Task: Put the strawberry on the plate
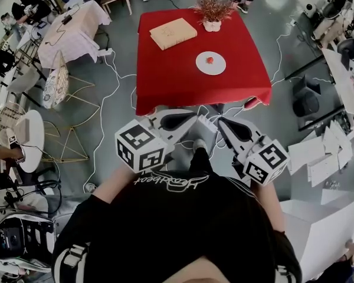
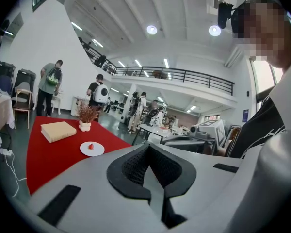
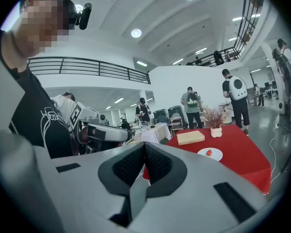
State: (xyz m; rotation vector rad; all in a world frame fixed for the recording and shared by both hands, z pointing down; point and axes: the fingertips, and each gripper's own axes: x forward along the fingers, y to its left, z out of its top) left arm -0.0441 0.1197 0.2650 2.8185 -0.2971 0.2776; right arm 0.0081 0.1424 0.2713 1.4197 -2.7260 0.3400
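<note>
Strawberry (image 1: pixel 210 60) is lying on the plate (image 1: pixel 219 67) on the red surface (image 1: pixel 177 75), well apart from the left tool (image 2: pixel 148 152) and right tool (image 3: pixel 144 152), both hanging empty with jaws together, so holding them back from the plate is looking wisest.

The near half of the table (image 1: pixel 177 84) lies bare, so the way to the plate (image 1: pixel 219 69) from the front and from its right is open; the book (image 1: pixel 173 33) lies to its far left; the plant (image 1: pixel 212 10) stands close behind, both apart from it
</note>
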